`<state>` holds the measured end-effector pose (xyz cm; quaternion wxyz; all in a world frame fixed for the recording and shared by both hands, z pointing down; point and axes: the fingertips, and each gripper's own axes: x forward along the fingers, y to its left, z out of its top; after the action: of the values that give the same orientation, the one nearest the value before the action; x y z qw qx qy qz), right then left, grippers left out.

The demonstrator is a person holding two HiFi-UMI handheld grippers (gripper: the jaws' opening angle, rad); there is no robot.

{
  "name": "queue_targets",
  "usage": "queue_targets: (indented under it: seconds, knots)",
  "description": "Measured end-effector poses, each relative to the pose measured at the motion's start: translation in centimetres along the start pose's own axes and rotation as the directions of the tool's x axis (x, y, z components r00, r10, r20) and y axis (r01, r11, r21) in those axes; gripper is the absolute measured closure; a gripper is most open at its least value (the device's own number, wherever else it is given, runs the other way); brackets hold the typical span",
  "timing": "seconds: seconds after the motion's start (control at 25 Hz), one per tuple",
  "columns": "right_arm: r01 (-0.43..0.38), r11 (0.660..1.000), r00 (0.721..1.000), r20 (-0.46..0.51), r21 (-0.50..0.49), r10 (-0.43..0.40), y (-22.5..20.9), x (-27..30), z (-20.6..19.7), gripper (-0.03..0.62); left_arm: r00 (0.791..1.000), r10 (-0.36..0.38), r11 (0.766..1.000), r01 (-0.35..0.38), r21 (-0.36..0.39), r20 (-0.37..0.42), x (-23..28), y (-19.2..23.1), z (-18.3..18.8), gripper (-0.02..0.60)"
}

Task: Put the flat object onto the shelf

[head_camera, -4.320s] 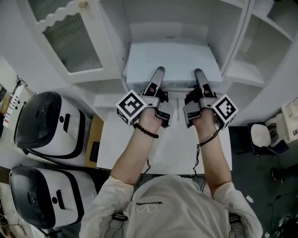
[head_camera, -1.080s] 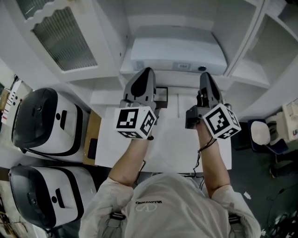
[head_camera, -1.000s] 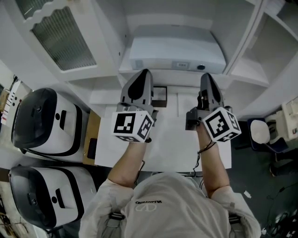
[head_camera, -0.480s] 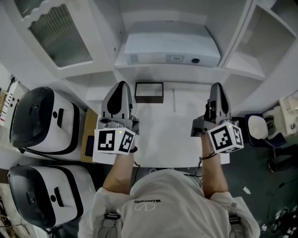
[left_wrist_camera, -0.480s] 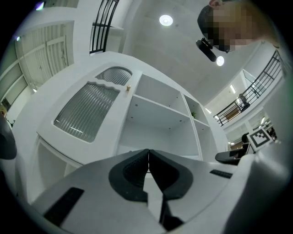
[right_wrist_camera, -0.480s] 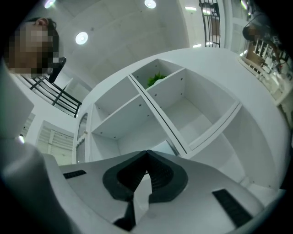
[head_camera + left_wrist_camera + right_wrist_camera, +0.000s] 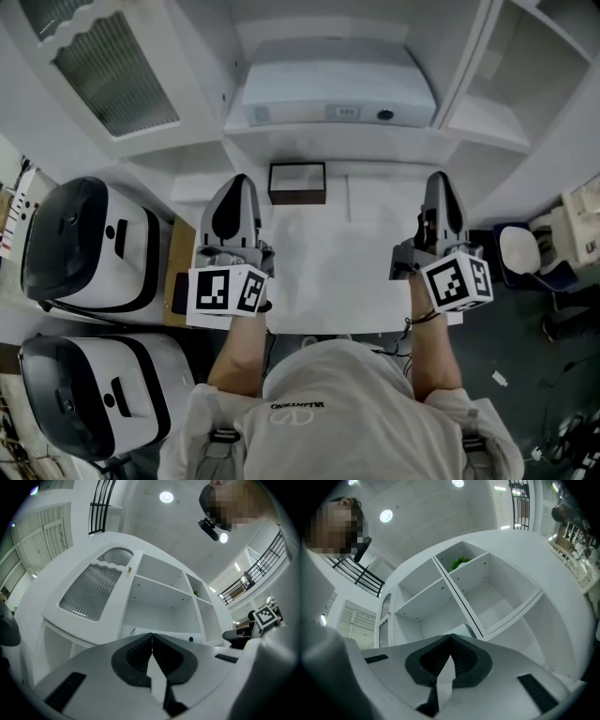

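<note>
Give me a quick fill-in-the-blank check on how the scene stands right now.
The flat white object rests on the cabinet ___.
The left gripper has its jaws ___.
The right gripper is shut and holds ___.
The black-and-white appliances stand on the person's ___ side.
Missing words: shelf; shut; nothing; left.

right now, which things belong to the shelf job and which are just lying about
Job: flat white object, on the shelf; left gripper, right gripper, both shut and empty.
Lying about: small dark-framed box; black-and-white appliances.
</note>
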<state>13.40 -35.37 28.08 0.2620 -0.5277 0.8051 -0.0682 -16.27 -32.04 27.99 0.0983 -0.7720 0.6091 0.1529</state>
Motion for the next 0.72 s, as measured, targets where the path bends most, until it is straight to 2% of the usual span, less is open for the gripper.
queue_targets:
  seconds: [0.12, 0.28, 0.44, 0.72]
  knots:
    - [0.005, 1.0, 1.0, -0.004, 0.025, -0.005, -0.5, -0.3, -0.5, 0.584, 1.0, 0.004, 1.0, -0.004, -0.015, -0.009, -0.1, 0.1, -0.4, 0.577]
    - [-0.008, 1.0, 1.0, -0.016, 0.005, 0.008, -0.1, -0.1, -0.4, 0.585, 1.0, 0.008, 1.0, -0.008, -0.019, -0.009, -0.2, 0.3, -0.4, 0.577]
    - [-0.005, 0.999, 1.0, -0.019, 0.04, 0.006, -0.4, -0.3, -1.0, 0.585, 1.0, 0.012, 1.0, -0.013, -0.018, -0.01, -0.3, 0.5, -0.3, 0.577]
    - [-0.021, 0.999, 0.999, -0.031, 0.026, 0.022, 0.1, -0.3, -1.2, 0.585, 1.0, 0.014, 1.0, -0.014, -0.021, -0.014, -0.4, 0.7, -0.4, 0.577]
